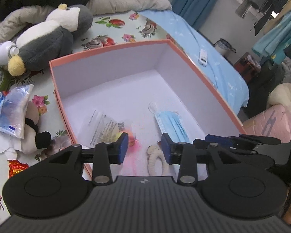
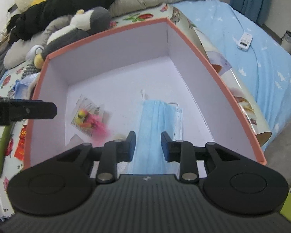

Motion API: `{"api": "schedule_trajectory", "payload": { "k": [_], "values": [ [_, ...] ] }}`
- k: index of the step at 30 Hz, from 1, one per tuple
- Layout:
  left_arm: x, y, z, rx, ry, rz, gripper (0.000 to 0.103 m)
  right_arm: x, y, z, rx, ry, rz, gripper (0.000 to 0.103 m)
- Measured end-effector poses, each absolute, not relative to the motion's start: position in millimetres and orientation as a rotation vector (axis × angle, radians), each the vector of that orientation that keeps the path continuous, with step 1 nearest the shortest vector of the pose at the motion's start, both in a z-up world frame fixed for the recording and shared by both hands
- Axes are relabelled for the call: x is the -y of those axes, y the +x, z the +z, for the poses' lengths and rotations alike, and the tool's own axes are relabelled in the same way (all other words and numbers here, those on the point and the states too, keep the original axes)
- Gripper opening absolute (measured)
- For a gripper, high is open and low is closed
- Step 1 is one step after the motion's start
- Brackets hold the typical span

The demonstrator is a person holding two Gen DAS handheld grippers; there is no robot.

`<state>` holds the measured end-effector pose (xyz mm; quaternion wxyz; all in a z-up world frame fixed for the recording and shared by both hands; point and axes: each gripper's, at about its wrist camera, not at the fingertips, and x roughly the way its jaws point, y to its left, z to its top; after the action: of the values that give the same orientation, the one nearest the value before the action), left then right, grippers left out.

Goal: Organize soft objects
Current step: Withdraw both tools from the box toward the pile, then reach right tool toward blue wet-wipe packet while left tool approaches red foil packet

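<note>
Both grippers, left and right, hover agape and empty over box on bed. Inside: one mask, one packet, one cream plush. Outside: one penguin, one panda. Judged about half done.

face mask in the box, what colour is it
Light blue with a white edge; the face mask shows best in the right wrist view.
</note>
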<state>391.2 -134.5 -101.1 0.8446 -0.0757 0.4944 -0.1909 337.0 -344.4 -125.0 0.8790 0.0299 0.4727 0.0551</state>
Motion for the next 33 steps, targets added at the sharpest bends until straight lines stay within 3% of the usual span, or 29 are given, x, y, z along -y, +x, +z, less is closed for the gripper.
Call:
{"api": "schedule_trajectory", "payload": {
  "k": [11,33],
  "values": [
    [113,330,-68,-0.851,-0.084,-0.382,0.048,332,288,-90,-0.809,0.092,0.157,0.032],
    [33,212,-72,-0.668,-0.134,-0.259,0.048,260,201,-84,-0.573,0.048,0.244,0.032]
  ]
}}
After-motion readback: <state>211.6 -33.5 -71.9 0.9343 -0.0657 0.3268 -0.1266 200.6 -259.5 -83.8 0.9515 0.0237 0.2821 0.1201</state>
